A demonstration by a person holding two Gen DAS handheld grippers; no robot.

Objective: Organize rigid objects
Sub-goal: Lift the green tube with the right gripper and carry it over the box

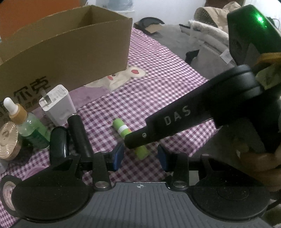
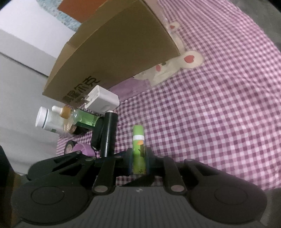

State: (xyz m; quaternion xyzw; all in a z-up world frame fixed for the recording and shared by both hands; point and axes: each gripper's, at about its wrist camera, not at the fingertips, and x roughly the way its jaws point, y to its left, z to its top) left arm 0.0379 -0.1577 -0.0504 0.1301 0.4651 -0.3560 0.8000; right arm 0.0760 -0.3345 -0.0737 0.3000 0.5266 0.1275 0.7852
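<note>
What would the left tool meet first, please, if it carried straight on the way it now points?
Probably the green cylindrical tube lying on the checked cloth, where the right tool is already shut on it; depth is uncertain.

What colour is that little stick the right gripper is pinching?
The stick is bright lime green with a white band, seen best in the right wrist view.

We note a purple-and-white checked cloth (image 1: 158,73) covering the work surface, with a cream rabbit motif (image 1: 123,77) with red-pink marks sewn on it. Past its far edge lies a grey surface (image 1: 175,36); on it, a pale fleecy garment (image 1: 210,21). Orange panel (image 1: 35,10) at upper left.
</note>
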